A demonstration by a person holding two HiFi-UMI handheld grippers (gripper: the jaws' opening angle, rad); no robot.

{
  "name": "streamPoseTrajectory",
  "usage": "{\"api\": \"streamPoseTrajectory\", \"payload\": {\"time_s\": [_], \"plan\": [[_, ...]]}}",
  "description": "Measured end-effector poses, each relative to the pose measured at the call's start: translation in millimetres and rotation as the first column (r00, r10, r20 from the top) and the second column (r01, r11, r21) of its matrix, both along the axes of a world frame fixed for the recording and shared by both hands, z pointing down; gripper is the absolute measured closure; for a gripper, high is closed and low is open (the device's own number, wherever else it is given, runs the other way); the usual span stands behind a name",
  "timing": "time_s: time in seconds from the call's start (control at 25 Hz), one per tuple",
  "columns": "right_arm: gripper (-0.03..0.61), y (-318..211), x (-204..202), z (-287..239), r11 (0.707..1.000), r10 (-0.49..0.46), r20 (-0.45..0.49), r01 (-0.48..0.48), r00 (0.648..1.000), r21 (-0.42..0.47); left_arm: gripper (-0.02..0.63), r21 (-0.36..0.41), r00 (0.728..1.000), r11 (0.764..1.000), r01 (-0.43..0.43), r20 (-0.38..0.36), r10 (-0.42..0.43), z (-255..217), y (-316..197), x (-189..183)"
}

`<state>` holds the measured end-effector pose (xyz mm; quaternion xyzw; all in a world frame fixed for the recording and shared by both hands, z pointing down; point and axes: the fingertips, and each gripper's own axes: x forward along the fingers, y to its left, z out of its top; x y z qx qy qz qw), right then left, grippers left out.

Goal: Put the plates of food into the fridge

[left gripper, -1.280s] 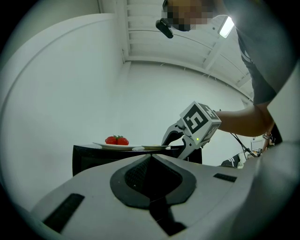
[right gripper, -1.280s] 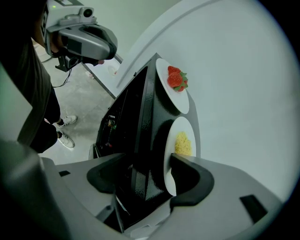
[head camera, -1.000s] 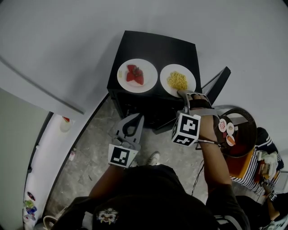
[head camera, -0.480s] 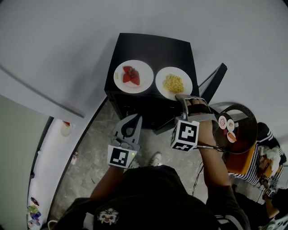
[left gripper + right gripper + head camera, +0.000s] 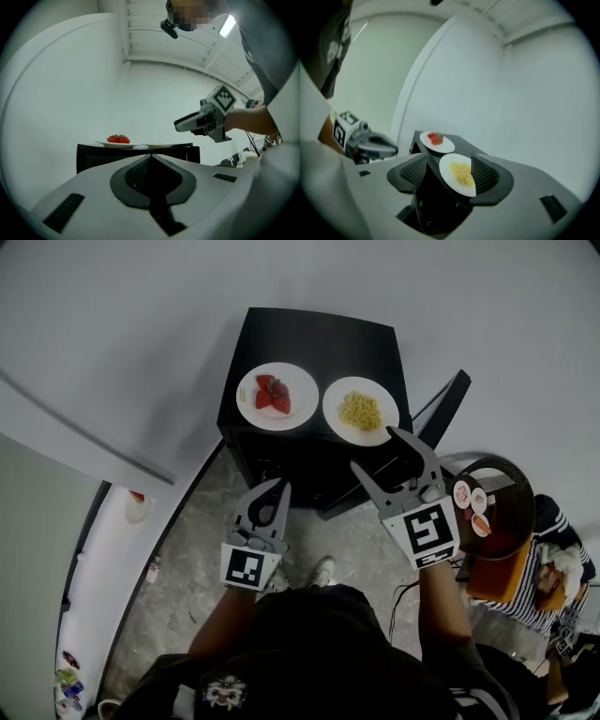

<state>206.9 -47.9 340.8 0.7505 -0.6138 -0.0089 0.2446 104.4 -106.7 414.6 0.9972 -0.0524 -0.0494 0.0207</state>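
Two white plates stand on a small black table (image 5: pixel 319 343): one with strawberries (image 5: pixel 277 397) on the left, one with yellow noodles (image 5: pixel 361 412) on the right. My right gripper (image 5: pixel 386 457) is open just short of the noodle plate's near rim. In the right gripper view the noodle plate (image 5: pixel 459 174) lies between the spread jaws of the right gripper (image 5: pixel 449 159), with the strawberry plate (image 5: pixel 437 140) behind it. My left gripper (image 5: pixel 278 489) is shut and empty, lower, in front of the table. In the left gripper view the strawberry plate (image 5: pixel 118 140) sits ahead of the left gripper (image 5: pixel 150 157).
A white fridge door with shelf items (image 5: pixel 66 671) stands at the lower left. A round dark stool with small dishes (image 5: pixel 487 512) and a person in striped clothes (image 5: pixel 553 549) are on the right. A black chair (image 5: pixel 448 413) leans beside the table.
My right gripper has rolled over, so both jaws now show spread apart, and it has drawn back a little from the noodle plate's rim. The left gripper has barely moved.
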Motion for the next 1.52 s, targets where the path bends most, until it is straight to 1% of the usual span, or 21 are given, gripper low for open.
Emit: {"api": "streamPoseTrajectory", "payload": {"time_s": [0.04, 0.08, 0.12, 0.16, 0.2, 0.28, 0.32, 0.4, 0.52, 0.6, 0.64, 0.68, 0.72, 0.84, 0.96, 1.04, 1.12, 1.16, 1.36, 1.48, 1.52], "plan": [[0.273, 3.4, 1.3, -7.1, 0.995, 0.013, 0.100, -0.022, 0.995, 0.094, 0.592, -0.004, 1.000, 1.000, -0.001, 0.000, 0.001, 0.7, 0.5, -0.9], [0.273, 7.9, 2.8, -11.7, 0.983, 0.013, 0.207, -0.050, 0.978, 0.177, 0.592, -0.008, 1.000, 1.000, -0.001, 0.001, 0.001, 1.5, 0.8, -1.9], [0.273, 12.6, 4.2, -14.8, 0.965, 0.000, 0.320, -0.084, 0.947, 0.249, 0.592, -0.010, 1.000, 1.000, -0.002, 0.002, 0.002, 2.0, 1.0, -3.0], [0.273, 16.8, 5.4, -17.1, 0.942, -0.025, 0.437, -0.126, 0.899, 0.313, 0.592, -0.010, 1.000, 1.000, -0.003, 0.003, 0.003, 2.4, 1.1, -3.9], [0.275, 20.1, 6.8, -18.5, 0.914, -0.060, 0.549, -0.174, 0.834, 0.366, 0.592, -0.008, 1.000, 1.000, -0.004, 0.004, 0.004, 2.7, 1.0, -4.6], [0.307, 25.0, 11.3, -16.8, 0.858, -0.145, 0.732, -0.285, 0.666, 0.429, 0.592, -0.004, 1.000, 1.000, -0.005, 0.004, 0.005, 2.5, 1.2, -5.5], [0.315, 26.7, 14.3, -13.5, 0.833, -0.182, 0.795, -0.338, 0.579, 0.437, 0.592, -0.003, 1.000, 1.000, -0.006, 0.004, 0.006, 2.3, 1.9, -5.9], [0.319, 29.0, 20.3, -2.5, 0.797, -0.235, 0.877, -0.433, 0.419, 0.421, 0.592, -0.004, 1.000, 1.000, -0.009, 0.005, 0.009, 1.5, 4.2, -6.8], [0.318, 31.8, 25.9, 20.8, 0.760, -0.277, 0.937, -0.549, 0.212, 0.348, 0.592, -0.002, 1.000, 1.000, -0.015, -0.001, 0.015, -0.7, 8.6, -8.4], [0.319, 33.0, 29.3, 36.9, 0.735, -0.295, 0.951, -0.614, 0.095, 0.289, 0.592, -0.001, 1.000, 1.000, -0.017, -0.003, 0.017, -1.5, 10.7, -9.6], [0.319, 32.8, 31.2, 44.1, 0.722, -0.300, 0.953, -0.641, 0.051, 0.262, 0.592, -0.001, 1.000, 1.000, -0.017, -0.004, 0.017, -1.7, 11.3, -10.5], [0.319, 32.4, 33.8, 50.6, 0.709, -0.299, 0.954, -0.665, 0.020, 0.237, 0.592, -0.002, 1.000, 1.000, -0.018, -0.005, 0.018, -1.9, 11.8, -11.5], [0.319, 32.2, 37.4, 56.0, 0.694, -0.295, 0.955, -0.687, 0.001, 0.215, 0.592, 0.000, 1.000, 1.000, -0.022, -0.007, 0.022, -2.0, 12.7, -12.5], [0.321, 32.2, 49.6, 66.5, 0.647, -0.287, 0.957, -0.743, -0.031, 0.170, 0.592, 0.018, 0.999, 0.999, -0.043, -0.006, 0.043, 0.4, 18.2, -16.3], [0.356, 29.1, 57.3, 72.3, 0.623, -0.290, 0.955, -0.769, -0.057, 0.143, 0.592, 0.019, 0.998, 0.998, -0.054, 0.008, 0.054, 7.3, 21.3, -21.3], [0.364, 27.5, 58.6, 72.0, 0.611, -0.303, 0.951, -0.779, -0.065, 0.142, 0.592, 0.048, 0.997, 0.996, -0.074, 0.027, 0.073, 11.7, 25.8, -24.5], [0.367, 27.4, 58.1, 70.1, 0.606, -0.309, 0.949, -0.782, -0.064, 0.145, 0.592, 0.105, 0.993, 0.989, -0.108, 0.063, 0.102, 16.6, 33.2, -27.6], [0.378, 27.6, 57.8, 69.6, 0.605, -0.309, 0.949, -0.783, -0.064, 0.144, 0.592, 0.108, 0.992, 0.988, -0.114, 0.070, 0.107, 18.1, 36.2, -29.2], [0.430, 28.2, 59.6, 71.4, 0.596, -0.309, 0.948, -0.791, -0.068, 0.138, 0.592, 0.039, 0.994, 0.995, -0.095, 0.054, 0.093, 20.8, 38.9, -33.1], [0.444, 23.8, 61.5, 71.9, 0.596, -0.304, 0.950, -0.791, -0.065, 0.137, 0.592, 0.118, 0.989, 0.985, -0.129, 0.089, 0.119, 21.6, 41.3, -31.4], [0.446, 23.4, 61.7, 72.5, 0.595, -0.301, 0.952, -0.793, -0.065, 0.134, 0.592, 0.125, 0.988, 0.983, -0.134, 0.093, 0.122, 22.3, 42.0, -31.0]]}}
